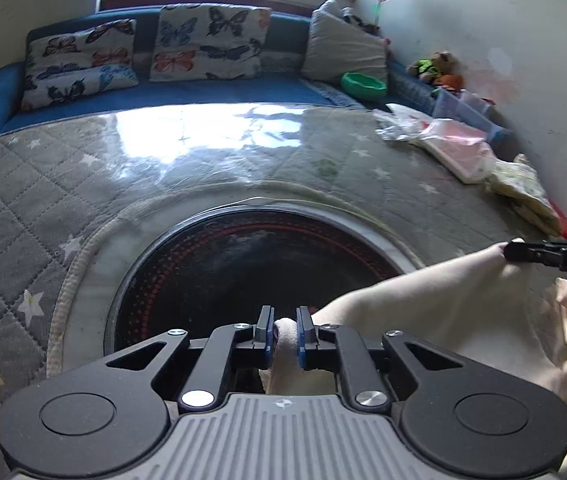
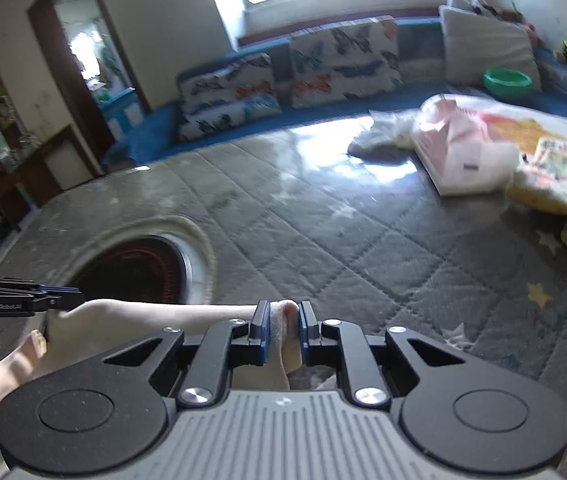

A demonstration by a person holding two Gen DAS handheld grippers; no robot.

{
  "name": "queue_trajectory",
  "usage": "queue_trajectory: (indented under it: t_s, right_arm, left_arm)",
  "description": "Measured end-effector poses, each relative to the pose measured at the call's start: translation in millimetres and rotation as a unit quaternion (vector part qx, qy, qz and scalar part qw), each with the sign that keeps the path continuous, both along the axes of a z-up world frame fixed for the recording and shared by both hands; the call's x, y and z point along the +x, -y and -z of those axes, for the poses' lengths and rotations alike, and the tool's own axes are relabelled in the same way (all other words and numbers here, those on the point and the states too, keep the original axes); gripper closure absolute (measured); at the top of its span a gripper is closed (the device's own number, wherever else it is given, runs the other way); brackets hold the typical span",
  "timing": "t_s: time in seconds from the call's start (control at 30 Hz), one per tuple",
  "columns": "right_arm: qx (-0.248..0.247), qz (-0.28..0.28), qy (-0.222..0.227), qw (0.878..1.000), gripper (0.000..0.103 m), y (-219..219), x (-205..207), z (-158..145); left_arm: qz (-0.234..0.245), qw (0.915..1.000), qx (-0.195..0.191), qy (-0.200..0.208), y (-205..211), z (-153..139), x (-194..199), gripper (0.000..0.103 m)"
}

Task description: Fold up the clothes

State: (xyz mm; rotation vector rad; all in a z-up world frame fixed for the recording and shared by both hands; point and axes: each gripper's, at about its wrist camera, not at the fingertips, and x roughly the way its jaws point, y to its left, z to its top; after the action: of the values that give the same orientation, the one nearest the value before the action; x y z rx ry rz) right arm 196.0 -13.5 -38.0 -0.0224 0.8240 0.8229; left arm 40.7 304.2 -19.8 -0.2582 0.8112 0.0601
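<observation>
Each tool is pinched nearly closed on a bunched bit of the same cream garment [image 1: 455, 304]: the left tool [image 1: 285, 330] has a soft roll of it between its blue-lined pads, and the right tool [image 2: 284, 330] grips another bunch that shows a small reddish mark. Between the two tools the cloth's top edge runs as a taut band while the rest hangs loosely below and toward the person, lifted off the surface rather than laid out. It looks like thick, matte, fleecy knit, though what kind of garment it is I cannot tell from these close views. No crease or finished fold shows, so this could be the cloth being spread for folding or a fold being carried across. Ahead of the tools lies a grey quilted cover with stars [image 1: 23, 208] under a glossy clear sheet, cut round a dark glass disc [image 1: 251, 264]. Further off to the right sit stacked fabrics, pink [image 2: 467, 148] and yellow-printed [image 2: 563, 184], apparently folded.
</observation>
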Motion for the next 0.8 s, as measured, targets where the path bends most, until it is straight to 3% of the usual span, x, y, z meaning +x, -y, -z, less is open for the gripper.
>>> queue_trajectory:
  t_s: [0.2, 0.3, 0.4, 0.43, 0.5, 0.6, 0.8]
  right_arm:
    - [0.001, -0.078, 0.04, 0.996, 0.09, 26.6, -39.8, -17.7]
    - [-0.017, -0.135, 0.031, 0.99, 0.085, 41.5, -61.3, -17.2]
    - [-0.037, -0.144, 0.019, 0.989, 0.071, 52.5, -72.8, -14.4]
    - [-0.042, -0.144, 0.017, 0.988, 0.071, 56.6, -76.9, -14.9]
    - [-0.039, -0.134, 0.017, 0.99, 0.069, 60.8, -78.6, -18.4]
    - [-0.027, -0.117, 0.015, 0.993, 0.068, 63.3, -76.2, -21.8]
    - [-0.03, -0.114, -0.004, 0.993, 0.065, 52.6, -71.0, -10.7]
  left_arm:
    - [0.087, 0.9955, 0.017, 0.034, 22.2, -11.8, -61.8, 0.091]
    - [0.128, 0.9907, 0.035, 0.03, 30.3, -10.4, -79.4, 0.088]
    - [0.116, 0.9923, 0.028, 0.033, 26.1, -10.7, -86.1, 0.082]
    - [0.112, 0.9928, 0.026, 0.033, 24.7, -10.8, -88.3, 0.081]
    - [0.104, 0.9937, 0.021, 0.035, 21.9, -11.1, -92.7, 0.066]
    - [0.092, 0.9949, 0.014, 0.038, 17.7, -11.4, -99.3, 0.054]
    - [0.095, 0.9953, -0.002, 0.018, 21.7, -3.5, -84.7, 0.054]
